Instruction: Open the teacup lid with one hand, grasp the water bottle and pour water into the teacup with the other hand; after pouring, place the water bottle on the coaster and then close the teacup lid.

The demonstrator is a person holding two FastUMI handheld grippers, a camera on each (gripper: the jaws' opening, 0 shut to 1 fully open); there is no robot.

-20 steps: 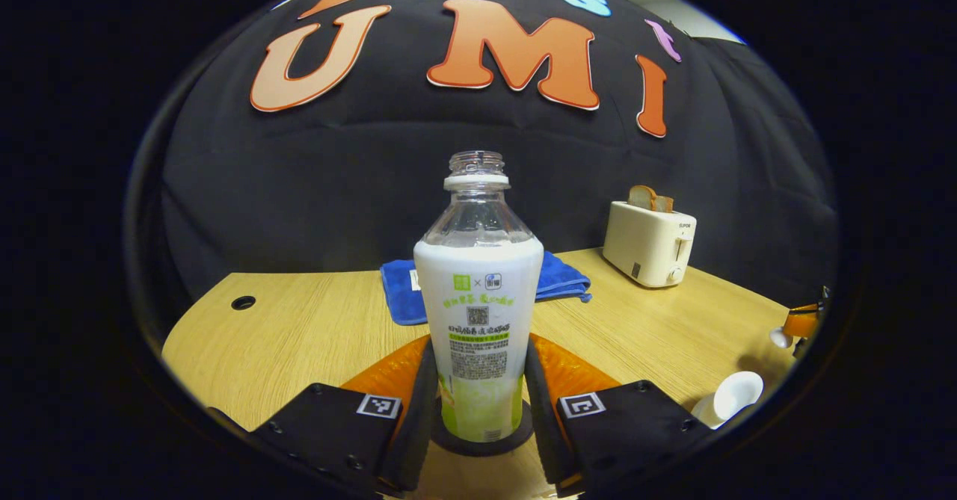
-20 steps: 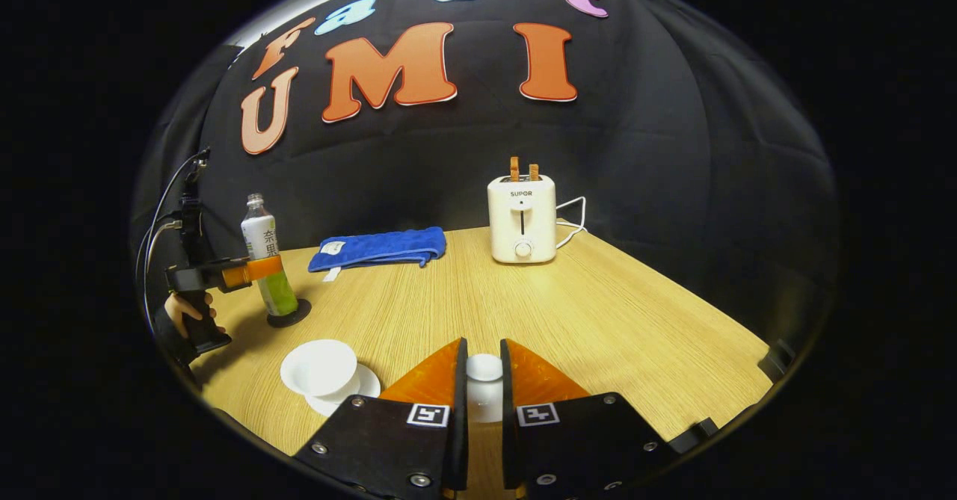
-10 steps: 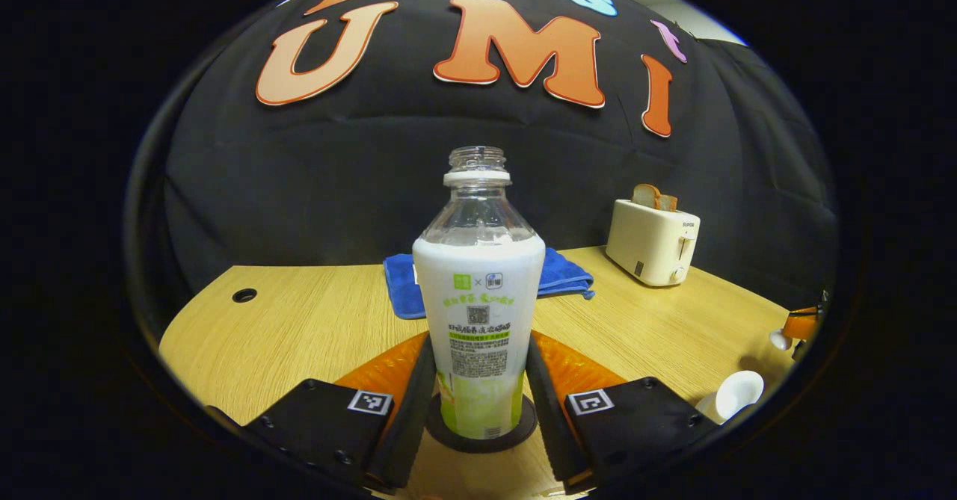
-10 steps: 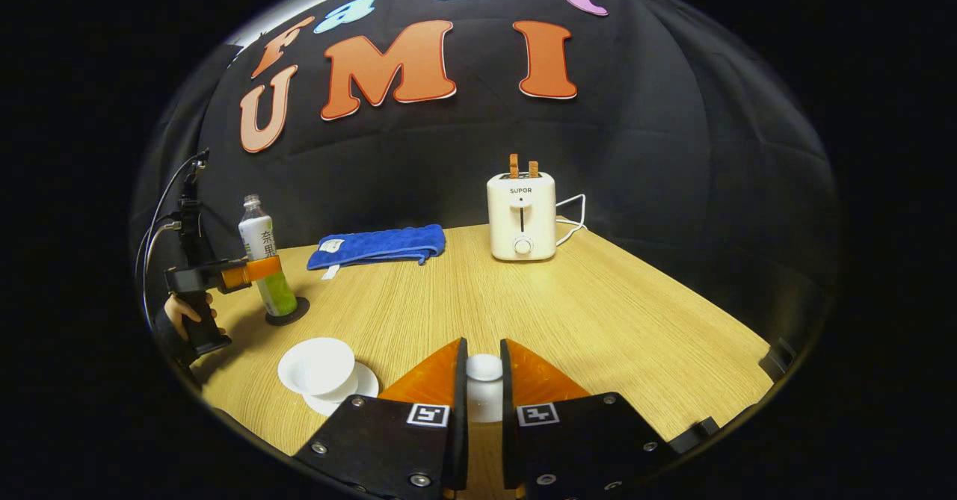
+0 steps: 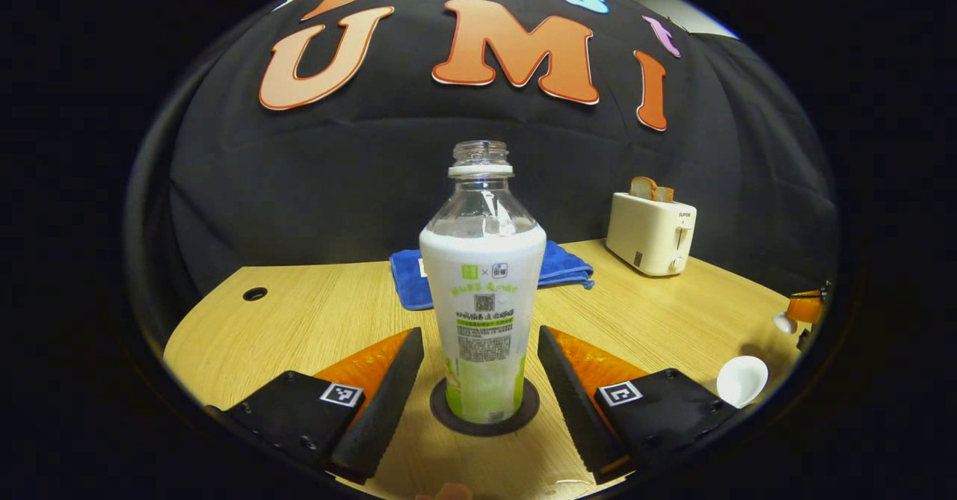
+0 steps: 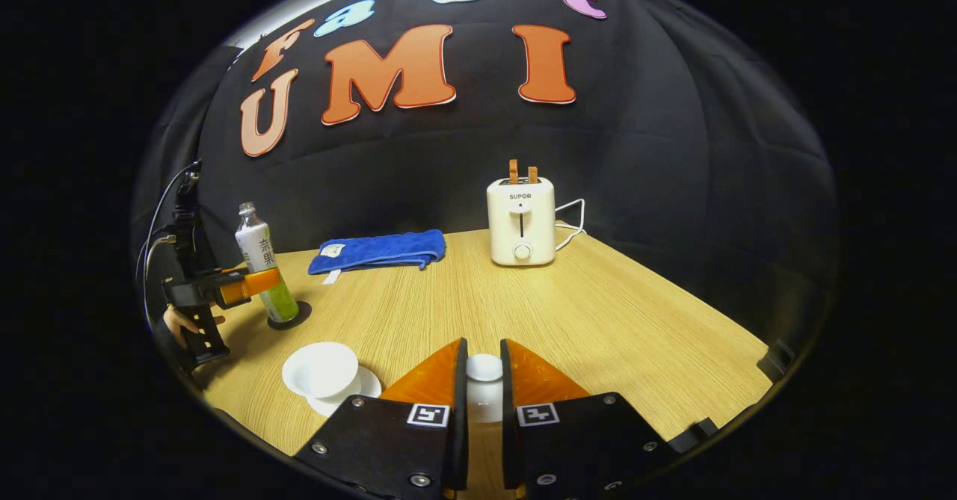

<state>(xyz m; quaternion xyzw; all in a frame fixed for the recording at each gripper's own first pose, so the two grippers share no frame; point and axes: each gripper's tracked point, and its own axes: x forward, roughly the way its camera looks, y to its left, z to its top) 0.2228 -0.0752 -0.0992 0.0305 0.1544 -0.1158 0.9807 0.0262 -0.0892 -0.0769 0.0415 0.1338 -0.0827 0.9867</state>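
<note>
In the left gripper view, the left gripper (image 5: 480,380) is now seen spread apart, a clear gap showing on each side of the water bottle (image 5: 483,291), where half a second ago both fingers were pressed against its sides. The bottle has been let go and is left standing upright on the dark round coaster (image 5: 484,410) on the counter (image 5: 299,321), uncapped and with a little liquid at the bottom. The bottle-on-coaster step can therefore be judged done. At the right edge of this view the white teacup (image 5: 742,380) is glimpsed, open at the top. Behind the bottle a blue cloth (image 5: 564,268) and a toaster (image 5: 650,231) are seen on the counter. In the right gripper view, the right gripper (image 6: 484,388) is held pressed together on the knob of the white lid (image 6: 484,369), which is pinched between both fingers above the counter, exactly as it was a second ago. Off to the left, the teacup is seen on its saucer (image 6: 362,388), uncovered, with the bottle and coaster just beyond it and the other gripper drawn back a little from the bottle, a hand (image 6: 179,321) on its handle. Only the closing of the teacup is left, by this reading: the lid would have to be carried left and lowered squarely onto the rim.
</note>
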